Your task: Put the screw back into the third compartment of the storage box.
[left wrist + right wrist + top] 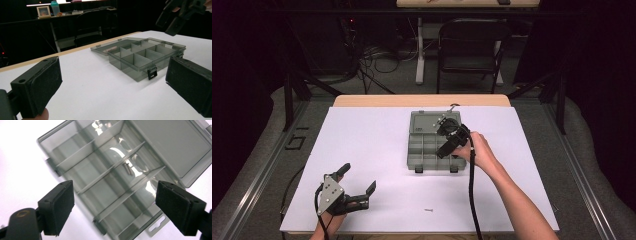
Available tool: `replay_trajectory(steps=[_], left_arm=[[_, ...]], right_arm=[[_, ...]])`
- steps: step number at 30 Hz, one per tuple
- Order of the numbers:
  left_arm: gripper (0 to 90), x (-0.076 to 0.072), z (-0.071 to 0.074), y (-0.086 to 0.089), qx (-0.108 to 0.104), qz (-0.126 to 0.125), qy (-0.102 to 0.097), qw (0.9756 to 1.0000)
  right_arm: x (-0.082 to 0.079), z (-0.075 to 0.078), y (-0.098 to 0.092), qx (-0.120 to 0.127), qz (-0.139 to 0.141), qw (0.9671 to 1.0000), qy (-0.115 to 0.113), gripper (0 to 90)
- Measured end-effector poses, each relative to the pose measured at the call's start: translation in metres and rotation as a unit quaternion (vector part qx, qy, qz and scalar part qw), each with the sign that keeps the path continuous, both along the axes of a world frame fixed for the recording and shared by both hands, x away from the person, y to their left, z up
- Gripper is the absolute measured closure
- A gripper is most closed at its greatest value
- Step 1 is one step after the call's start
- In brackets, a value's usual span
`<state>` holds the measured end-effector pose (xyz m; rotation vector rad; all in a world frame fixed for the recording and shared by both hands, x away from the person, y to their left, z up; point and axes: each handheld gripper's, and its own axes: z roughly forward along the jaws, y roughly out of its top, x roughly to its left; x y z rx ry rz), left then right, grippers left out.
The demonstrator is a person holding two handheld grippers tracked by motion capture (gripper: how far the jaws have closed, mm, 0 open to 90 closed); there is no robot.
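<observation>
A grey see-through compartment box (424,150) lies open on the white table cover, its lid (427,122) folded back on the far side. My right gripper (447,141) hovers over the box's right half, jaws open and nothing between them. In the right gripper view, my right gripper (113,205) looks down into the dividers, and one small screw (127,168) lies in a middle compartment. Another small screw (428,210) lies loose near the table's front edge. At the front left my left gripper (359,177) rests open and empty, facing the box (140,62).
The white cover (362,135) spans the tabletop, with a wooden strip (422,100) showing at the far edge. A black folding chair (472,45) and floor cables (377,55) stand beyond the table. Cables trail from both grippers toward the front edge.
</observation>
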<state>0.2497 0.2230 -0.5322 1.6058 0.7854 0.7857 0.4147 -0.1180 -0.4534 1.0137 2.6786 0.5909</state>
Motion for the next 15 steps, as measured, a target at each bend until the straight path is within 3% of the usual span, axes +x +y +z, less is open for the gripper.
replay_trajectory(steps=[1,7,15], left_arm=[[0.1,0.000,0.000,0.000,0.000,0.000,0.000,1.0000],[0.1,0.000,0.000,-0.001,0.000,0.001,0.001,1.0000],[0.1,0.000,0.000,0.000,0.000,0.001,0.002,1.0000]], right_arm=[[-0.003,0.001,-0.002,-0.002,0.012,0.9999,-0.009,14.0],[-0.025,0.002,-0.007,0.001,0.022,0.9996,-0.017,8.9],[-0.048,-0.003,-0.008,-0.003,0.038,0.9993,-0.002,4.8]])
